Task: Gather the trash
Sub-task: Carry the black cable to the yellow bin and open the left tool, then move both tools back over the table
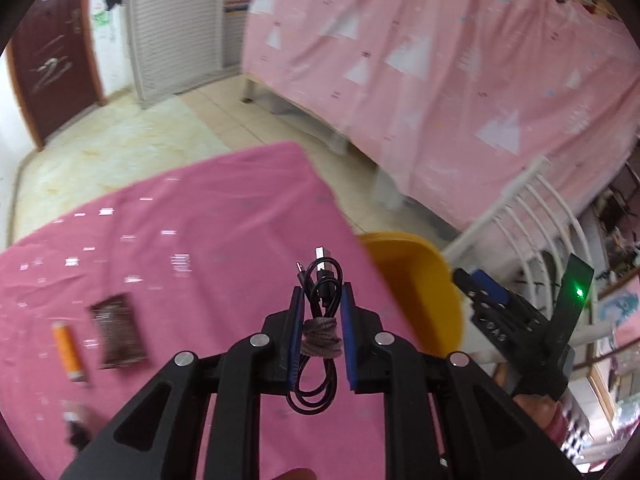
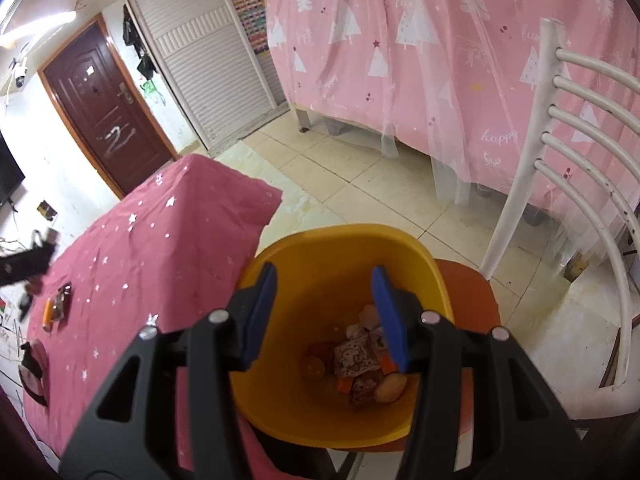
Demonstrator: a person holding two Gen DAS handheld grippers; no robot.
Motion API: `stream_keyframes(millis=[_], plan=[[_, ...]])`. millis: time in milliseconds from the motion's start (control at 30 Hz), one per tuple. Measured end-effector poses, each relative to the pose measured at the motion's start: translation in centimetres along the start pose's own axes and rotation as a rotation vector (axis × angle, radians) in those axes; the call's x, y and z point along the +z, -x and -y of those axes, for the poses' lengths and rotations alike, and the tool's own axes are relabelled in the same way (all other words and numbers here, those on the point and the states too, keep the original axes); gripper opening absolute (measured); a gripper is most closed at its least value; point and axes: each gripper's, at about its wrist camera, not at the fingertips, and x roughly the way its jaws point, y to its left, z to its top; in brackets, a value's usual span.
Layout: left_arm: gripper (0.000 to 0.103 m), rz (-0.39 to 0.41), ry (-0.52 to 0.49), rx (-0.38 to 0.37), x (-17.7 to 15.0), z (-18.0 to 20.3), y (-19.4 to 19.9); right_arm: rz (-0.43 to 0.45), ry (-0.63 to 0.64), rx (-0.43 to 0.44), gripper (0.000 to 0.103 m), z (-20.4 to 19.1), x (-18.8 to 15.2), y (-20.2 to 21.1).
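Note:
My left gripper [image 1: 320,292] is shut on a coiled black USB cable [image 1: 322,280] tied with a grey band and holds it above the pink tablecloth [image 1: 180,240]. A brown snack wrapper [image 1: 118,330] and an orange lighter [image 1: 68,350] lie on the cloth to the left. My right gripper [image 2: 326,278] is open and empty above the yellow bin [image 2: 320,252], which holds several wrappers and scraps [image 2: 360,360]. The bin also shows in the left wrist view [image 1: 416,280], right of the table. The right gripper shows there too [image 1: 486,294].
The bin stands on an orange chair seat [image 2: 472,292] with a white slatted back [image 2: 560,152]. A pink curtained bed [image 2: 440,60] is behind. A dark door [image 2: 104,108] and a white louvred door [image 2: 208,60] are at the far left. Small dark items [image 2: 34,364] lie at the table's left edge.

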Motion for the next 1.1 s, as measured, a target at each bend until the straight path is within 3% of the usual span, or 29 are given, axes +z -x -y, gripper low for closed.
stream_keyframes(millis=[167, 467, 800, 900, 1033, 1100], plan=[[0.012, -0.040, -0.045, -0.060, 0.4, 4.0, -4.0, 0.024, -0.034, -0.002, 0.047, 1.6, 0.3, 0.9], [0.012, -0.075, -0.106, -0.093, 0.6, 9.0, -8.9, 0.030, -0.087, 0.002, 0.047, 3.6, 0.6, 1.3], [0.020, -0.072, -0.099, -0.074, 0.2, 8.6, -7.9, 0.037, -0.079, 0.011, 0.047, 3.3, 0.5, 1.6], [0.028, -0.055, -0.080, -0.073, 0.1, 7.7, -6.8, 0.042, -0.057, 0.016, 0.047, 2.3, 0.3, 1.9], [0.051, -0.018, -0.062, -0.057, -0.4, 6.3, -4.9, 0.048, -0.021, 0.024, 0.048, 0.5, 0.2, 2.3], [0.062, 0.002, -0.032, -0.045, -0.5, 5.0, -3.8, 0.050, 0.002, 0.032, 0.055, -0.6, 0.0, 2.5]])
